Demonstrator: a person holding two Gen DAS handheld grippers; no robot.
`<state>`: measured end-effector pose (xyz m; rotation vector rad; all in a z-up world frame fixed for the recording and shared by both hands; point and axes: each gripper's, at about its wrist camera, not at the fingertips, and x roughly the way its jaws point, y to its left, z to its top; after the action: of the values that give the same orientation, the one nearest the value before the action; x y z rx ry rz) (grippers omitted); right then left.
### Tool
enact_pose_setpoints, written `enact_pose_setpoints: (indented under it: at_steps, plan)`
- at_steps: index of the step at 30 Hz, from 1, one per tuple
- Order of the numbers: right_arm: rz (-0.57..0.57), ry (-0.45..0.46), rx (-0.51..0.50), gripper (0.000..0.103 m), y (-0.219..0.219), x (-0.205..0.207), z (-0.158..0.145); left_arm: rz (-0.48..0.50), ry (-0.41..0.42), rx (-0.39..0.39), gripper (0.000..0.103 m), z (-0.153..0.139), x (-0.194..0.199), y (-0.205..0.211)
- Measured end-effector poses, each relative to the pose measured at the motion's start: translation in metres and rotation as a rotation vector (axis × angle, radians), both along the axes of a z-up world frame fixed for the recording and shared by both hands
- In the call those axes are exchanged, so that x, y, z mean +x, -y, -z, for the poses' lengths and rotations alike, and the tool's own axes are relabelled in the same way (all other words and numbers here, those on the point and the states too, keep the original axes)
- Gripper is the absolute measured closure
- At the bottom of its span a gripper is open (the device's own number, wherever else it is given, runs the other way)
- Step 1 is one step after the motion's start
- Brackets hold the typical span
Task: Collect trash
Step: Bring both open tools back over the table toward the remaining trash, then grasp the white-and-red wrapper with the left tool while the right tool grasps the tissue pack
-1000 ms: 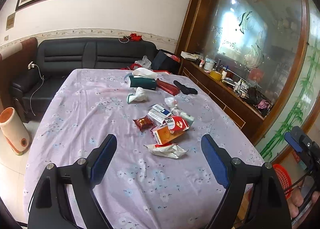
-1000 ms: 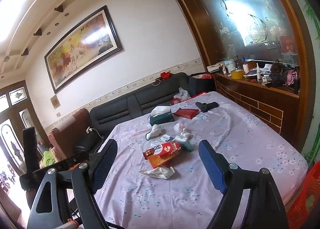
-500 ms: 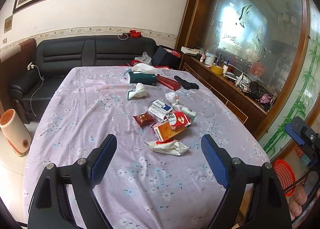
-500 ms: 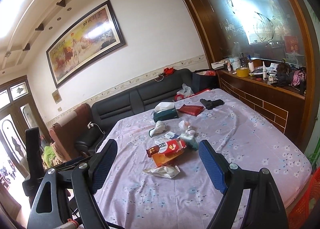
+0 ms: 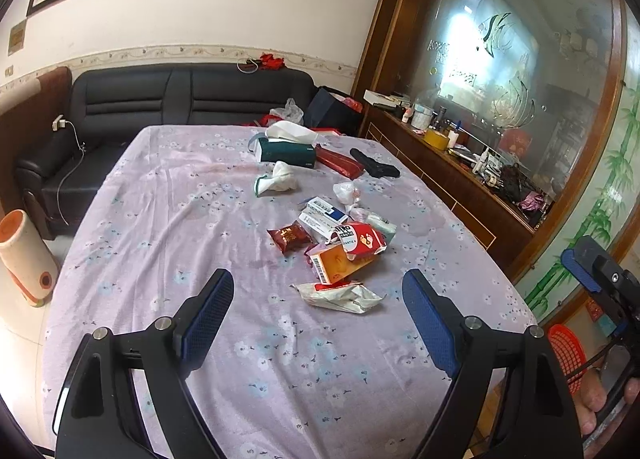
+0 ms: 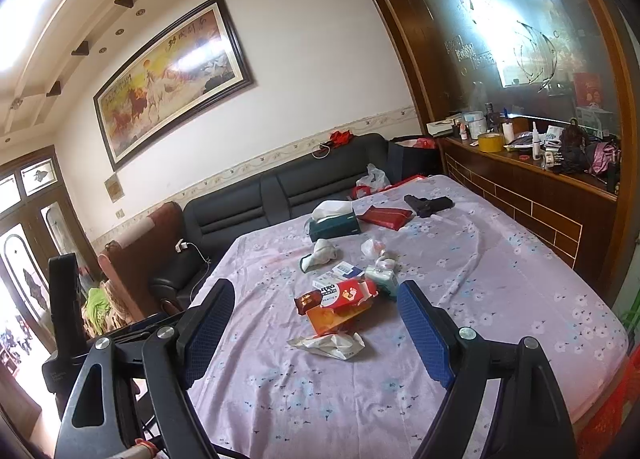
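A pile of trash lies mid-table on the lilac flowered cloth [image 5: 168,227]: a crumpled white wrapper [image 5: 340,297] nearest, an orange box [image 5: 340,263], a red-white packet [image 5: 360,237], a dark red snack packet [image 5: 289,235], a blue-white box [image 5: 324,213] and crumpled tissues [image 5: 280,181]. My left gripper [image 5: 318,319] is open and empty, above the near table edge, short of the white wrapper. My right gripper [image 6: 316,323] is open and empty, the white wrapper [image 6: 330,345] and orange box [image 6: 334,317] between its fingers in view.
A green tissue box [image 5: 286,151], a red pouch [image 5: 340,163] and a black object [image 5: 374,167] lie at the far end. A black sofa [image 5: 160,99] stands behind. A wooden sideboard [image 5: 460,179] runs along the right. A red basket [image 5: 568,355] sits on the floor at right.
Both grippers have moved slightly forward toward the trash pile and tilted a little; both stay open and empty. Nothing on the table has moved.
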<state>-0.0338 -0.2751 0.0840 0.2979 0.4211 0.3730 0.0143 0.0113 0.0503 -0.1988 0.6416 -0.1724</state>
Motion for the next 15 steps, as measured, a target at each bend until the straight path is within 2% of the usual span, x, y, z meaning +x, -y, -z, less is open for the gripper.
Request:
enact_pose_setpoints:
  at_steps: [9, 13, 15]
  plan:
    - [-0.019, -0.047, 0.011, 0.016, -0.005, 0.033, 0.019, 0.048, -0.052, 0.041, 0.018, 0.022, 0.035, 0.018]
    - [-0.036, -0.102, 0.027, 0.016, -0.003, 0.054, 0.035, 0.113, -0.115, 0.058, 0.018, 0.05, 0.06, 0.03]
    - [-0.044, -0.128, 0.044, 0.016, 0.0, 0.066, 0.042, 0.148, -0.174, 0.068, 0.018, 0.069, 0.075, 0.039]
